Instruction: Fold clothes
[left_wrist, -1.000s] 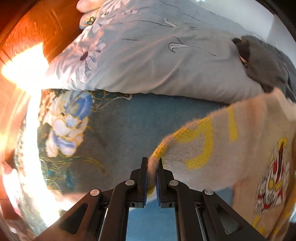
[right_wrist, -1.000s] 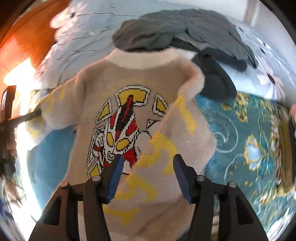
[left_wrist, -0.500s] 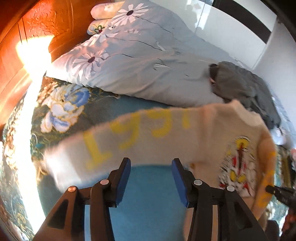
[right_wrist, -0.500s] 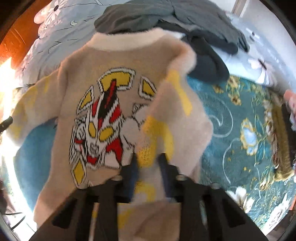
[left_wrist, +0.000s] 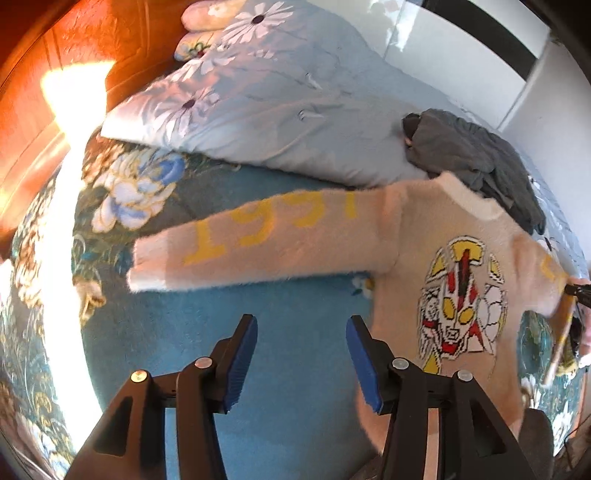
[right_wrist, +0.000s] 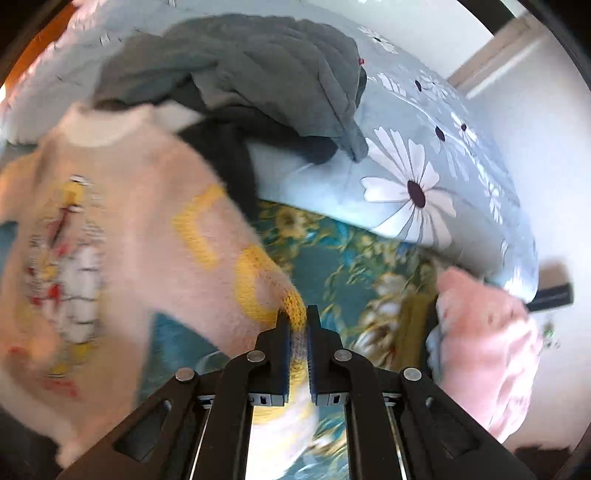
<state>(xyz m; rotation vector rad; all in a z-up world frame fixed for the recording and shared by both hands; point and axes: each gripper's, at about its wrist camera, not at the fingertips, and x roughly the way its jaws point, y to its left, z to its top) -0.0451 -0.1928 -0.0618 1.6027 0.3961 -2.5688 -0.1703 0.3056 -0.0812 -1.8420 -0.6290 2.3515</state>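
A beige fuzzy sweater (left_wrist: 424, 258) with yellow numbers and a red and white cartoon face lies front up on the blue floral bed cover (left_wrist: 303, 332). Its one sleeve (left_wrist: 258, 236) is stretched flat to the left. My left gripper (left_wrist: 301, 354) is open and empty, hovering below that sleeve. My right gripper (right_wrist: 298, 328) is shut on the sweater's other sleeve (right_wrist: 236, 258) and holds it out to the right of the body (right_wrist: 74, 240).
A grey pile of clothes (left_wrist: 476, 158) lies on the pale blue daisy duvet (left_wrist: 280, 110) just behind the sweater's collar; it also shows in the right wrist view (right_wrist: 258, 70). A pink garment (right_wrist: 487, 343) lies at the right. A wooden headboard (left_wrist: 55, 48) is at the far left.
My left gripper let go of the left sleeve, which now lies flat, and drew back open. My right gripper closed on the right sleeve and pulled it out to the right.
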